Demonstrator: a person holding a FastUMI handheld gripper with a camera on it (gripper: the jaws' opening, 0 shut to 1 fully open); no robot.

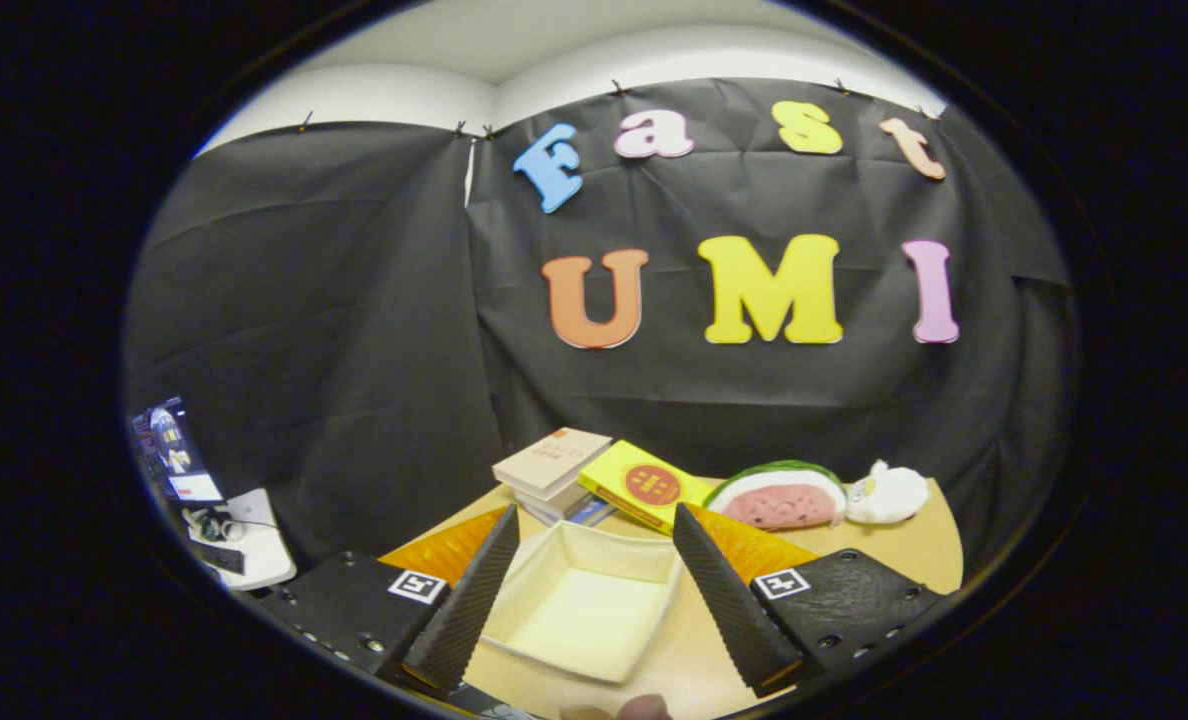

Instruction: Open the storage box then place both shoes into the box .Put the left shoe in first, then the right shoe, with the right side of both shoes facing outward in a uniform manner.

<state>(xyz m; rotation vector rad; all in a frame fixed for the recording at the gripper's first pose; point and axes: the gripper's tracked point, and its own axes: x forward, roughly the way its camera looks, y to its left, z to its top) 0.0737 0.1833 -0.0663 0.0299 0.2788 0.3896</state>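
Note:
A cream storage box [584, 600] sits open on the wooden table [904, 560], its inside bare. It lies between and just ahead of my two fingers. My gripper [589, 525] is open, hovering above the box with nothing held; one fingertip [504, 525] stands over the box's left rim and the other over its right rim. An orange surface [444, 550] shows behind both fingers, beside the box.
Beyond the box lie a stack of books [552, 465], a yellow book [644, 487], a watermelon-slice plush [782, 497] and a small white plush [889, 493]. A side stand with a screen [176, 450] and cables is off to the left. A fingertip [644, 708] shows below the box.

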